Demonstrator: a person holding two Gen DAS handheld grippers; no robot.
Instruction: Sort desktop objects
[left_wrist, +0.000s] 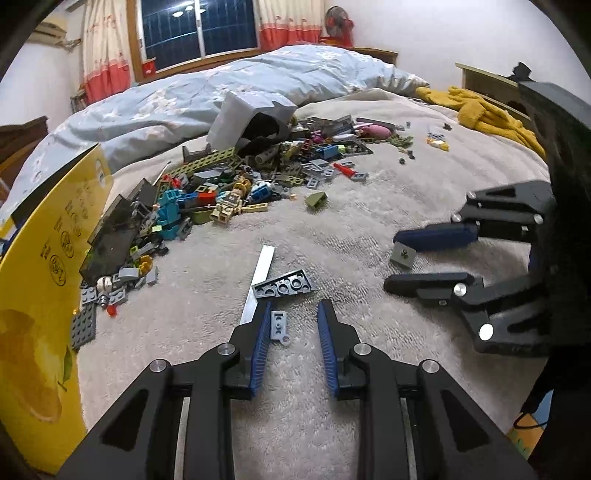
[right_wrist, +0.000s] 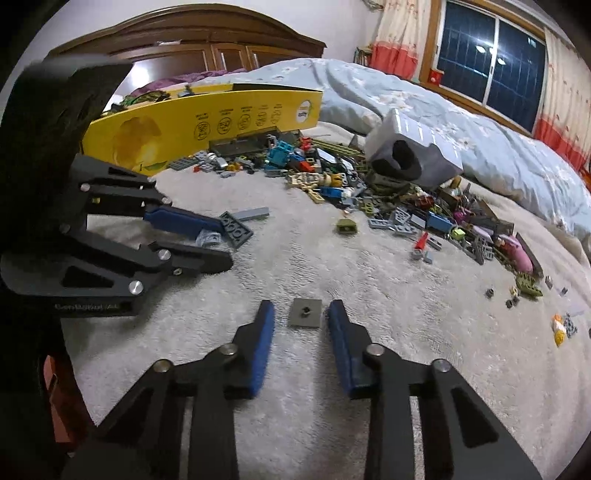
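Your right gripper (right_wrist: 301, 314) has its fingers spread around the flat grey square piece (right_wrist: 305, 313), not pinching it.

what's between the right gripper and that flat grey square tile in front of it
Nothing visible. The grey square tile lies flat on the blanket, just ahead of the right gripper and between its open fingertips, with bare blanket on both sides.

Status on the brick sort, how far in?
Early. Done: a few grey pieces pulled out near the grippers, like the wedge plate. In hand: left gripper open around a small grey plate; right gripper open around a square tile, neither gripped. Left: the brick pile.
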